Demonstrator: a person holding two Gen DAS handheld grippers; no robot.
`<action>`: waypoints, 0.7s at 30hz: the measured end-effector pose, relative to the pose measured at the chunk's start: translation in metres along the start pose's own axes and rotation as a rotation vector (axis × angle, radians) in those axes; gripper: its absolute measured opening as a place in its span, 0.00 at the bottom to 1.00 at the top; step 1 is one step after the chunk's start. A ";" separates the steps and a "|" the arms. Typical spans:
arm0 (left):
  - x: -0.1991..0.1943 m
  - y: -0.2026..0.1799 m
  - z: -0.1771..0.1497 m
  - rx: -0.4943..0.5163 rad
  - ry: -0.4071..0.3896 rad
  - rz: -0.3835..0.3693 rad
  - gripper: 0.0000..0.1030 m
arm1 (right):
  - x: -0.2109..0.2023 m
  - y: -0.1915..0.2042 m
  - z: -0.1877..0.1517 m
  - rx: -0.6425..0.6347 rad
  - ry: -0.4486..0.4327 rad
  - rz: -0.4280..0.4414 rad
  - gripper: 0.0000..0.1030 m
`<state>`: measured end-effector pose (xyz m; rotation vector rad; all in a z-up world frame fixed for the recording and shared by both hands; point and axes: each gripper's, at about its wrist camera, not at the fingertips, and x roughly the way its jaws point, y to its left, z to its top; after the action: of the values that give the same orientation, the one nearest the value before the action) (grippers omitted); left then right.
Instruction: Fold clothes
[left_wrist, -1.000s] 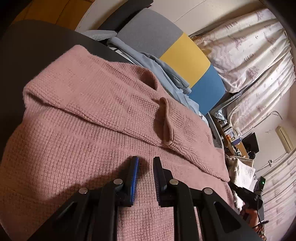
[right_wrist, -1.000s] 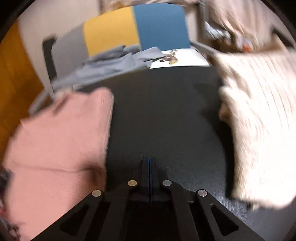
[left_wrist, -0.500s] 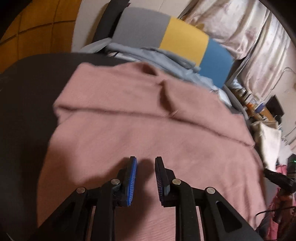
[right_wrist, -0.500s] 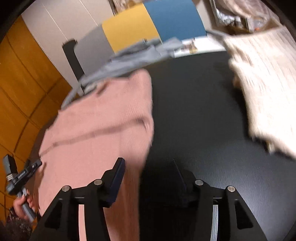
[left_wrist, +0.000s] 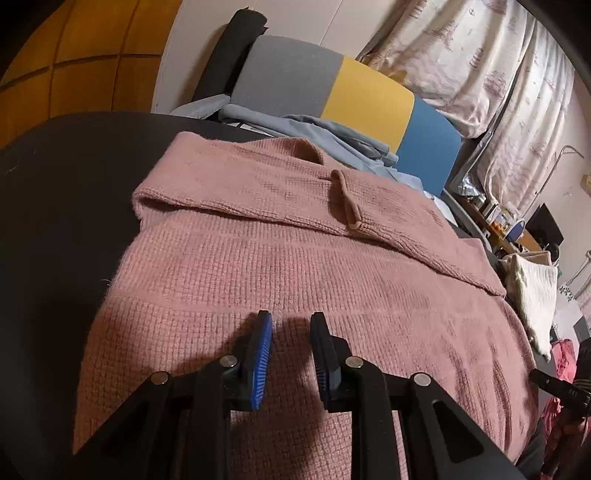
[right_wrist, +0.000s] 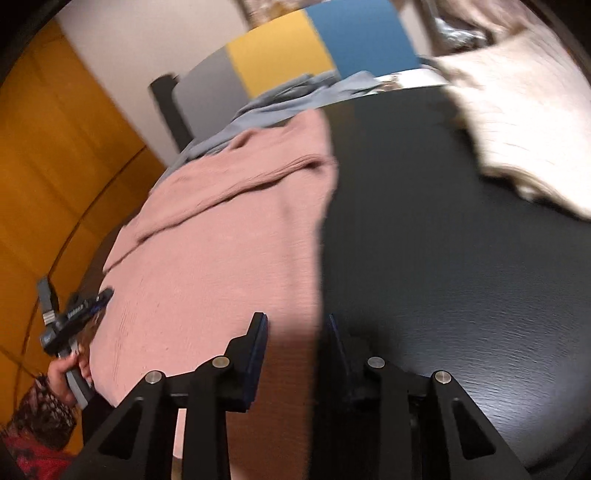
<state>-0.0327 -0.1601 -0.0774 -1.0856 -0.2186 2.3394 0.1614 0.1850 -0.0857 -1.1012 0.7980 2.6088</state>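
Sweater (left_wrist: 295, 258), pink and knitted, lies spread on the dark desk (left_wrist: 62, 206) under the left hand-held gripper (left_wrist: 291, 325). In the left wrist view a sleeve is already folded across the chest ahead of the fingers, its cuff lying beyond them. The jaws stand a little apart with nothing between the blue pads, hovering just above the lower part of the knit. Compared with a second ago they have widened slightly, and the view has swung so the sweater's left edge and bare desk now show. Beyond the sweater a grey-blue garment (left_wrist: 332, 136) is heaped against a chair (left_wrist: 369, 96); a cream knit (left_wrist: 532, 291) lies off to the right.

In the right wrist view, blurred by motion, the right hand-held gripper (right_wrist: 297, 325) straddles the sweater's right edge (right_wrist: 321, 229): left finger over pink, right finger over desk. A second ago these jaws were pressed together over bare desk; they sprang wide and are now closing, with the hem edge between them but not yet pinched. I'd judge the next fold is being set up, this side edge about to be lifted. The other gripper shows far left, held in a hand (right_wrist: 70, 373).
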 end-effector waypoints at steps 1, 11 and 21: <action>-0.001 0.001 -0.001 -0.005 -0.002 -0.005 0.20 | 0.004 0.007 0.000 -0.018 0.002 0.011 0.35; -0.001 -0.007 0.000 0.023 0.021 0.037 0.21 | 0.001 0.038 0.003 -0.262 0.004 -0.291 0.06; -0.003 -0.003 0.008 -0.014 0.061 0.025 0.21 | -0.039 -0.004 0.017 0.084 -0.157 -0.012 0.13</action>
<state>-0.0357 -0.1586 -0.0690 -1.1709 -0.2006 2.3265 0.1801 0.1993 -0.0496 -0.8643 0.8539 2.5871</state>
